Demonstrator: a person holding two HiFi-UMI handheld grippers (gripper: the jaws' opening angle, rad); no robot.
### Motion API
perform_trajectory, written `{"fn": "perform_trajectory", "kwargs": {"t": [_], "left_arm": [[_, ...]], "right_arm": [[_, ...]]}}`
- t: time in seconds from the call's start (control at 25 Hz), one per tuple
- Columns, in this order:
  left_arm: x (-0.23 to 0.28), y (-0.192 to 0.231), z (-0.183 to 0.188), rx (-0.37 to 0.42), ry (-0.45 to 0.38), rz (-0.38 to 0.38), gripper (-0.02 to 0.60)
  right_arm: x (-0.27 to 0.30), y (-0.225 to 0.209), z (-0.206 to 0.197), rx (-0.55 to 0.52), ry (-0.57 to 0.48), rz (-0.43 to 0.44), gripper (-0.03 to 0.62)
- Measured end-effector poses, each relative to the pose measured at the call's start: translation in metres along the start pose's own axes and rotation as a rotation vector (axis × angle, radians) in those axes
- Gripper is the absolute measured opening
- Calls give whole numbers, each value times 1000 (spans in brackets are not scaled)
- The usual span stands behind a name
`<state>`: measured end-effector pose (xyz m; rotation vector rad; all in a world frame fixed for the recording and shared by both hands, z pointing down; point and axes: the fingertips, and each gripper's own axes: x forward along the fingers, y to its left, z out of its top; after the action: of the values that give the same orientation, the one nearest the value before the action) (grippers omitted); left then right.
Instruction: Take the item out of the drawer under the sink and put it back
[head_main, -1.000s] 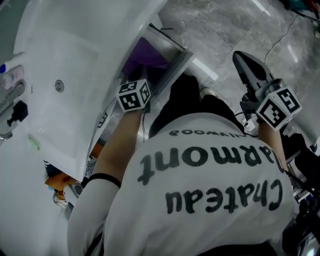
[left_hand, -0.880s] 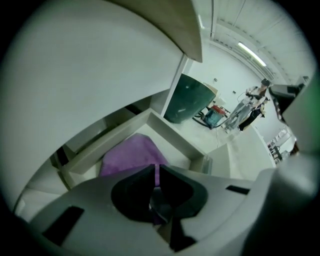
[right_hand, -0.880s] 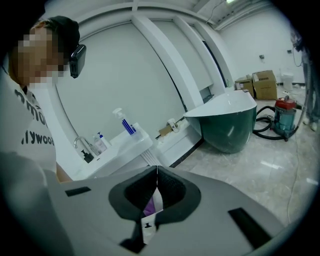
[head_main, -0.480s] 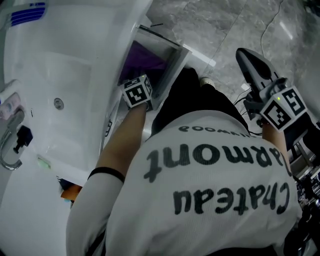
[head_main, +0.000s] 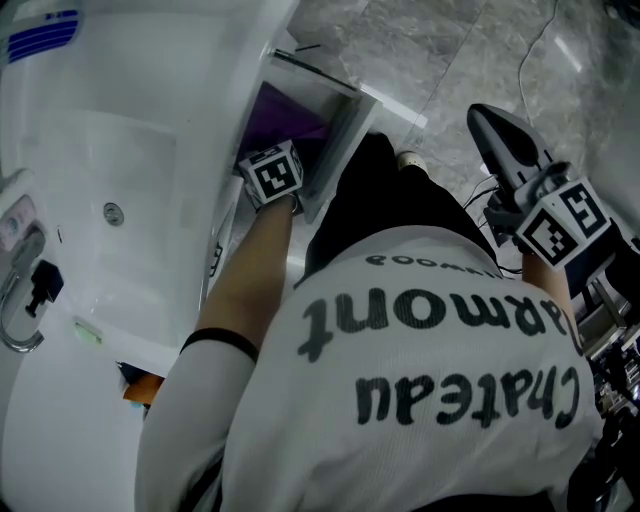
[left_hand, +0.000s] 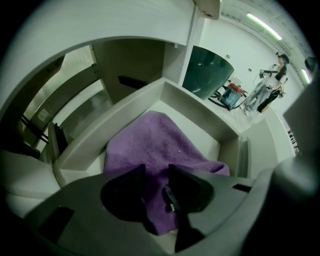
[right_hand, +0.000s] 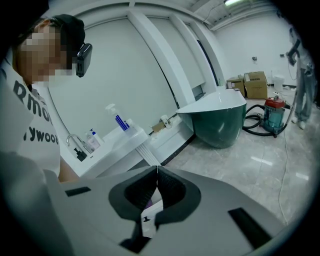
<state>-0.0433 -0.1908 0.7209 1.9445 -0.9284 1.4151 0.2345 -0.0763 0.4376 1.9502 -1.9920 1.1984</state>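
Holds the left gripper (left_hand: 156, 170) steeply down into the open drawer (left_hand: 215, 117) under the sink (head_main: 130, 160), jaws apart after just opening, pressing nothing. Finds the purple towel (left_hand: 155, 140) crumpled on the drawer bottom, seen between those jaws, long axis running from the front edge toward the back wall, narrow end pointing back. Holds the right gripper (right_hand: 157, 170) closed and empty over the floor (head_main: 450, 50). Shows the towel's full shape only in the left gripper view, a mere purple patch in the head view, and a green tub (right_hand: 215, 122) only in the right gripper view.
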Motion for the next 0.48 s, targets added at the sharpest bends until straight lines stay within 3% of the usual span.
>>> {"fn": "perform_trajectory", "kwargs": {"t": [0.16, 0.48], "left_arm": [[6, -3, -1, 25, 40, 20, 129], [20, 3, 1, -17, 112, 81, 146]], "right_arm": [[2, 0, -1, 6, 3, 2, 12], [5, 1, -4, 3, 19, 4, 12]]}}
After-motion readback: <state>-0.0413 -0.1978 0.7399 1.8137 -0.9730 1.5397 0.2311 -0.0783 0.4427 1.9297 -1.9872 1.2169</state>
